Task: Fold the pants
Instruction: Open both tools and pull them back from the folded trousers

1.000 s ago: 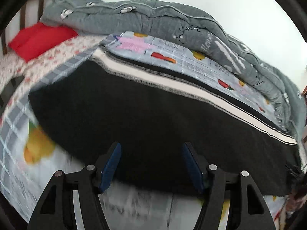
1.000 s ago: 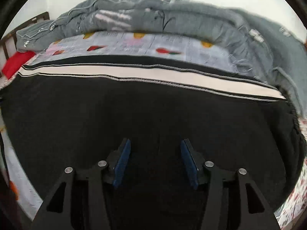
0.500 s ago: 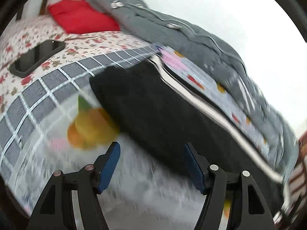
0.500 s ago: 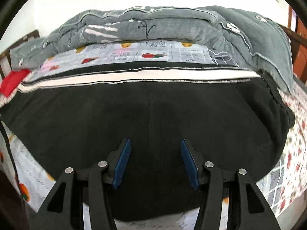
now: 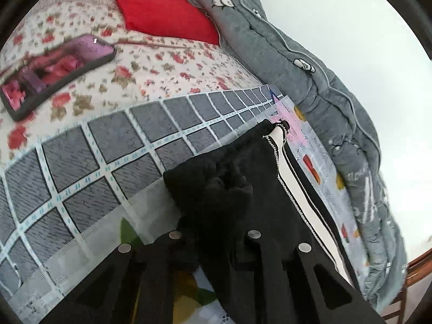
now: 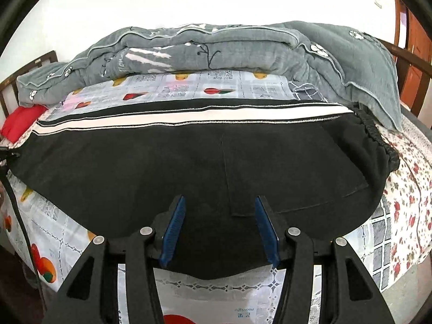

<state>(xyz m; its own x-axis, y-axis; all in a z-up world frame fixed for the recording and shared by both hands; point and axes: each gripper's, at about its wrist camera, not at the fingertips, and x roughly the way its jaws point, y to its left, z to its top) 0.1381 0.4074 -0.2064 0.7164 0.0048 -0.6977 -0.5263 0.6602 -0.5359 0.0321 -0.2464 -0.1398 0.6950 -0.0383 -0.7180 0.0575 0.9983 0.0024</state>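
A: Left tool (image 5: 216, 189) now, and its jaws have just been closing — they are clamped right down on a bunched corner of the black pants (image 5: 243, 178). You can see the fabric puckered up between the fingers.

B: That's the cuff end, I'd judge. The white side stripe (image 5: 278, 159) ends just beyond the grip, on the far right of it.

A: And the right tool (image 6: 220, 226)?

B: Half open, blue pads (image 6: 174, 226) apart, nothing between them. It hangs over the near edge of the pants (image 6: 189, 167), closer to the waistband (image 6: 378, 145), which sits at the right end in that view.

A: So where does the garment lie?

B: Flat on the bed (image 6: 189, 291), stretched left to right across it, stripe along the far edge, with the grey quilt (image 6: 216, 46) piled behind. In the left view the red pillow (image 5: 159, 5) and a phone (image 5: 54, 73) lie beyond the cuff end on the floral sheet.

A: The relation that matters?

B: The long axis. The left tool has one end; the waistband lies away along that axis, at the right tool's side. I'd guess the held end gets carried over toward the waistband.

A: The risk?

B: Only one corner is pinched, so the cuff could drag skewed instead of folding square.
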